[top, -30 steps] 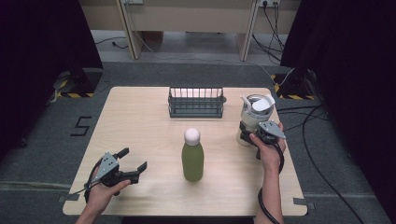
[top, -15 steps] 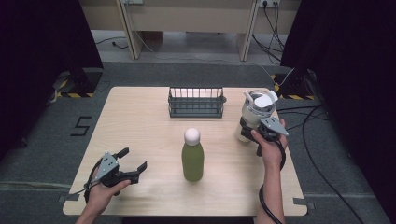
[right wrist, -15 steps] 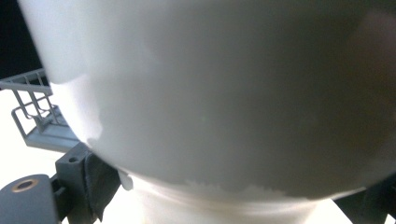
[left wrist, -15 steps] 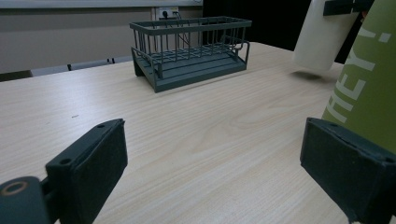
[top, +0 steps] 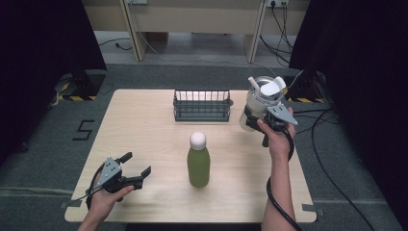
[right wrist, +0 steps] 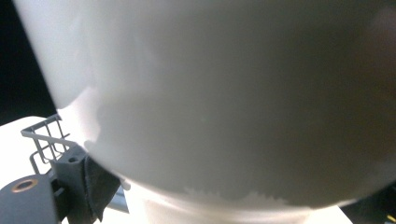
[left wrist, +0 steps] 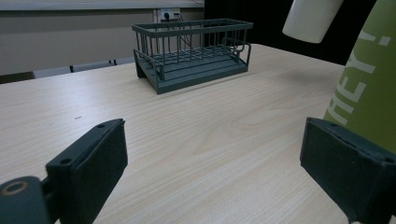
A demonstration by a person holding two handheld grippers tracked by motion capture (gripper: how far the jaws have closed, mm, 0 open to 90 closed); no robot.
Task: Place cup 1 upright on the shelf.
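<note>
A pale tumbler (top: 260, 102) with a white lid and straw hangs above the table's right rear corner, and my right gripper (top: 258, 118) is shut on its lower body. In the right gripper view the tumbler (right wrist: 233, 93) looms close, with one black pad (right wrist: 88, 184) pressed to its side. A green bottle (top: 198, 166) with a white cap stands upright mid-table. My left gripper (top: 138, 163) rests low at the front left, open, nothing between its jaws. In the left gripper view (left wrist: 212, 168) the green bottle (left wrist: 369, 84) stands just beyond the right jaw.
A dark wire basket (top: 202, 105) sits at the back centre of the wooden table (top: 144, 125); the left gripper view has the basket (left wrist: 194, 53) straight ahead. Cables trail over the floor on the right, and dark curtains flank both sides.
My right gripper has raised the tumbler off the table and carried it slightly toward the back. The left gripper and the green bottle have stayed where they were.
</note>
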